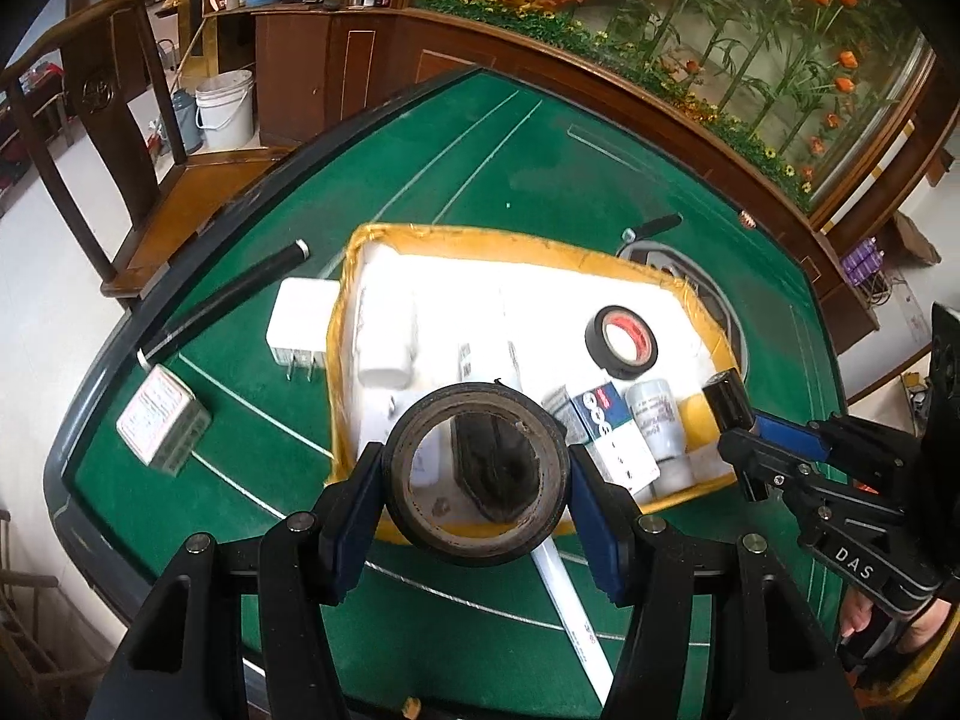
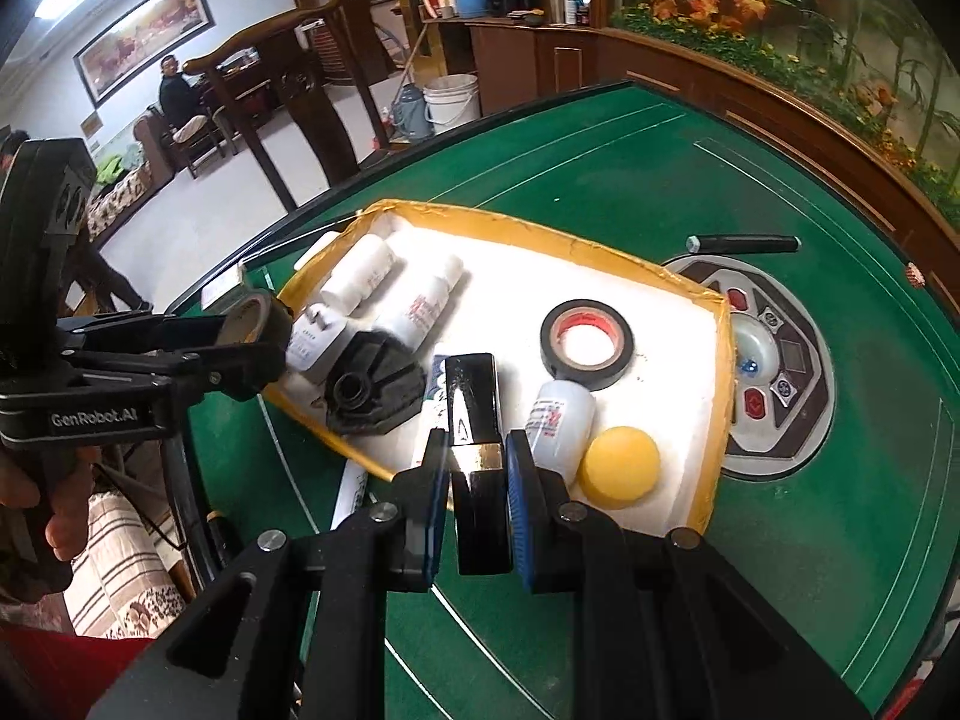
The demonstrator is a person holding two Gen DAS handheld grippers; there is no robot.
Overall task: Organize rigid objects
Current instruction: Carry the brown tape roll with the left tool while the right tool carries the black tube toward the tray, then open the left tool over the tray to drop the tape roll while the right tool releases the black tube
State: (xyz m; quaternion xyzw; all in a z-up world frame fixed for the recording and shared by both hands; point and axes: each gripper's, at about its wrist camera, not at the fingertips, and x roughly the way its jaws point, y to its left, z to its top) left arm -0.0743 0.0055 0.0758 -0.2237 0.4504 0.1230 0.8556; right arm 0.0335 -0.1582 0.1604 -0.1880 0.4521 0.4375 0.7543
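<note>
A white tray with a yellow rim (image 1: 480, 237) (image 2: 717, 360) lies on the green table. My left gripper (image 1: 474, 480) is shut on a worn black tape roll (image 1: 477, 414), held over the tray's near edge; it also shows in the right wrist view (image 2: 255, 315). My right gripper (image 2: 474, 474) is shut on a black rectangular case with a gold band (image 2: 474, 408), over the tray's near side; it shows at the right in the left wrist view (image 1: 729, 402). In the tray lie another black tape roll (image 2: 587, 345) (image 1: 621, 339), white bottles (image 2: 561, 426), a yellow puck (image 2: 621, 465) and a black ribbed part (image 2: 372, 387).
Outside the tray lie a white plug adapter (image 1: 300, 324), a small printed box (image 1: 162, 420), a black rod (image 1: 228, 300), a white tube (image 1: 576, 612) and a black pen (image 2: 744, 243). A control panel (image 2: 774, 378) sits in the table centre. A wooden chair (image 1: 120, 120) stands left.
</note>
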